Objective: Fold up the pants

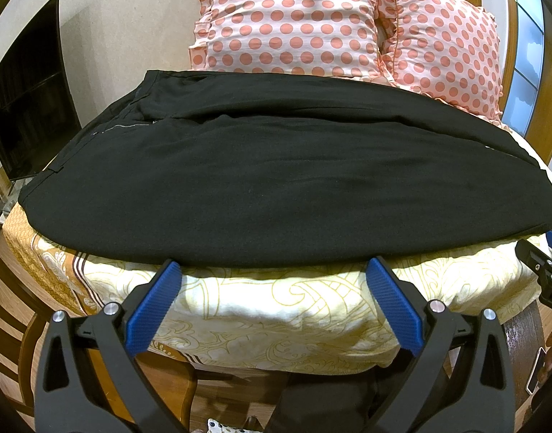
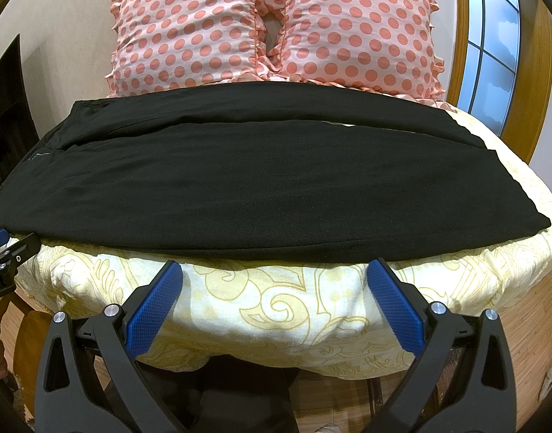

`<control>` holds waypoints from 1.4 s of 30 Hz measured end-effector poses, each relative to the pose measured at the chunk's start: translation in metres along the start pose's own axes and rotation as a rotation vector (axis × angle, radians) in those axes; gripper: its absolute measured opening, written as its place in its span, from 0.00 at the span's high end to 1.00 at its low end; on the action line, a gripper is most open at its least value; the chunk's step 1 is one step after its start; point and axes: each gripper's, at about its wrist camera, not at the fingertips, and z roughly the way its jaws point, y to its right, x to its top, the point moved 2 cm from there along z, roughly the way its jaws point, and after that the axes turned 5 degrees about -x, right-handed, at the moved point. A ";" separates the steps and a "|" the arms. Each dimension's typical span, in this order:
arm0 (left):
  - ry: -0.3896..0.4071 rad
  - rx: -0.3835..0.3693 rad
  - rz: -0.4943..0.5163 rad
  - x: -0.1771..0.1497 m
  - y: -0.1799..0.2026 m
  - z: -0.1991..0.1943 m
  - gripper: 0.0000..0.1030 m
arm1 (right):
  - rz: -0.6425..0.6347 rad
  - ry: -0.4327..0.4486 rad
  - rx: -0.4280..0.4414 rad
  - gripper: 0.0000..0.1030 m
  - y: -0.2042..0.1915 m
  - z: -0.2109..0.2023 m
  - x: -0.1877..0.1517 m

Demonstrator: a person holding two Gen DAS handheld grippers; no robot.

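Left wrist view: the left gripper [image 1: 272, 270] has its jaws spread wide, pinching nothing, their blue pads poised just short of the near edge of the black pants [image 1: 276, 180], which lie flat across the bed [image 1: 276, 310] directly ahead of the jaws, waistband off to the left and leg hems to the right. The legs appear already laid one upon the other lengthwise, likely so that the next fold can be made across them, and the long near edge runs along the bed's front where both tools can reach it. In the right wrist view the right gripper [image 2: 274, 270] is likewise wide apart and holding nothing, hovering just before the same edge further toward the hems. Each tool sits at the rim of the other's view, so they stand side by side, probably to take the cloth at two points and keep it straight when lifted. Beyond the pants lie two polka-dot pillows [image 2: 268, 32]; a dark television [image 1: 27, 97] stands far left. Partial lettering on the neighbouring tool's body is cut off and not readable; a small pale mark near the waistband is too small to make out.
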 end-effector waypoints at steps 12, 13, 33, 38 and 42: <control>0.001 0.000 0.000 0.000 0.000 0.000 0.02 | 0.000 0.001 0.000 0.01 0.000 0.000 0.000; 0.001 0.000 0.001 0.000 0.000 0.000 0.02 | 0.000 0.001 0.000 0.01 0.000 0.000 0.000; 0.046 -0.058 0.025 0.011 -0.011 -0.035 0.02 | 0.093 0.001 0.155 0.01 0.048 -0.017 0.016; 0.157 -0.013 0.047 0.046 -0.013 -0.051 0.02 | 0.167 0.047 0.017 0.01 0.093 -0.019 0.060; 0.203 0.042 0.063 0.089 -0.008 -0.031 0.02 | 0.170 0.066 -0.131 0.01 0.125 0.013 0.111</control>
